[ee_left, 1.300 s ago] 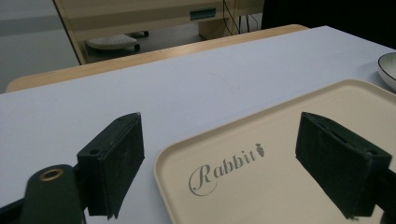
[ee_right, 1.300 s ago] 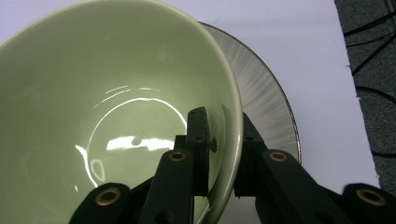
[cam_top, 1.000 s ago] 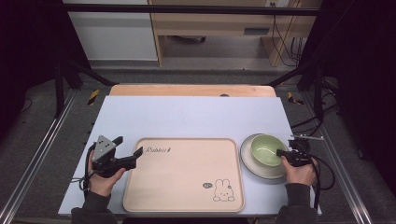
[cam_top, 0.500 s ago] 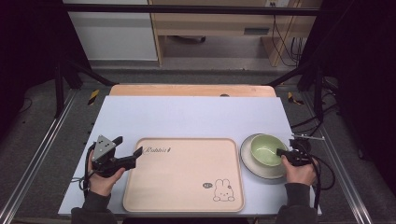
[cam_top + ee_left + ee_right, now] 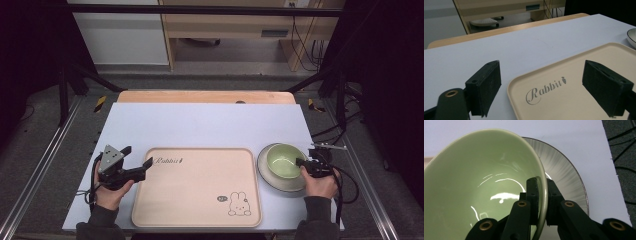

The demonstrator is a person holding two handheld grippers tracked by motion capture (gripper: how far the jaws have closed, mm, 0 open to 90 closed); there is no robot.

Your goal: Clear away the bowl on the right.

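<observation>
A pale green bowl point(image 5: 283, 161) point(image 5: 481, 182) sits in a white ribbed plate point(image 5: 270, 176) point(image 5: 564, 175) at the right of the table. My right gripper point(image 5: 301, 162) point(image 5: 542, 192) is shut on the bowl's near right rim, one jaw inside and one outside. A beige tray point(image 5: 197, 187) point(image 5: 574, 100) printed "Rabbit" with a bunny drawing lies in the middle. My left gripper point(image 5: 137, 162) point(image 5: 541, 87) stands open at the tray's left far corner, its jaws wide apart with the tray corner below them and nothing held.
The white table top point(image 5: 200, 125) has free room behind the tray. A wooden board point(image 5: 205, 96) borders its far edge. Cables point(image 5: 345, 185) trail off the right edge. A dark metal frame point(image 5: 45, 160) runs along the left side.
</observation>
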